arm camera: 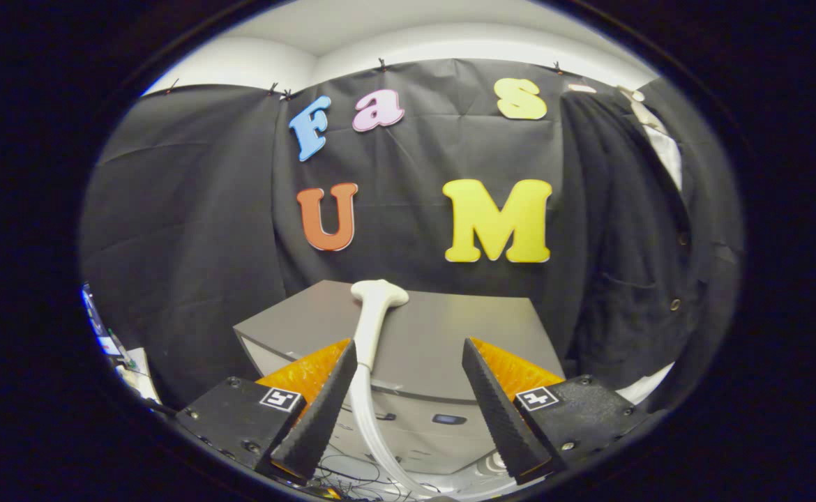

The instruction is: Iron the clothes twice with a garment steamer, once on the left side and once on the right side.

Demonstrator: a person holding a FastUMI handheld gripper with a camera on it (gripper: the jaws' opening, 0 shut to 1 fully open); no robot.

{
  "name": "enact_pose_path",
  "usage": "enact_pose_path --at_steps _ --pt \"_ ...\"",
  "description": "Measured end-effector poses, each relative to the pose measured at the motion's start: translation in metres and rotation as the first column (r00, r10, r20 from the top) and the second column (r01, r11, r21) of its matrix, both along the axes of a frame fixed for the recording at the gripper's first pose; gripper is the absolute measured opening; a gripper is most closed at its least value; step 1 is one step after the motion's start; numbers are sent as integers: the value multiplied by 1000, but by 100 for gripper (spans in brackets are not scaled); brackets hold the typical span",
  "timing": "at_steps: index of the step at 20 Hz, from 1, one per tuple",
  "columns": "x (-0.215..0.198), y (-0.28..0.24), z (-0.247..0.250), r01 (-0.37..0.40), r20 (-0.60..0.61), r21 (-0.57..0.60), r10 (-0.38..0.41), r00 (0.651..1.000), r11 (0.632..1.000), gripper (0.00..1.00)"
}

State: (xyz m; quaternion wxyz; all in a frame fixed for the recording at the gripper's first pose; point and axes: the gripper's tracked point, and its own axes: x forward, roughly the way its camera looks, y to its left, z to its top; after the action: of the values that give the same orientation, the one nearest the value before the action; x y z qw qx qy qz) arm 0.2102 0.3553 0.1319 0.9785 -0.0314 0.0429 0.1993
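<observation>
White and smooth, the steamer head (378, 296) lies on top of a grey box (450, 335), just ahead of the fingers. Its hose (366, 411) runs down behind the left finger, so part of it is hidden. The gripper (408, 362) has its 2 fingers wide apart, holding nothing. A dark jacket (631, 237) hangs to the right, its bottom cut off. Small square markers sit on the gripper, too small to read.

A creased black cloth wall (192, 202) hangs beneath a white ceiling strip (408, 49), behind a grey flat-topped box-shaped counter (450, 335) in even light
</observation>
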Motion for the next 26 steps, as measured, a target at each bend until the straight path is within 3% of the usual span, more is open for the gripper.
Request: enact_pose_path --at_steps 8,12,16,21,22,26 --pt "80 75 -38 -72 -149 -110 55 987 991 90" --pt "105 85 -54 -65 -207 -142 35 978 988 78" --pt "108 91 -60 -74 -264 -114 42 964 991 62" --pt "106 97 -60 -45 -294 -87 17 956 995 51" --pt "106 97 -59 -51 -305 -89 21 952 995 44" --pt "95 87 -56 -60 -314 -64 37 949 996 37"
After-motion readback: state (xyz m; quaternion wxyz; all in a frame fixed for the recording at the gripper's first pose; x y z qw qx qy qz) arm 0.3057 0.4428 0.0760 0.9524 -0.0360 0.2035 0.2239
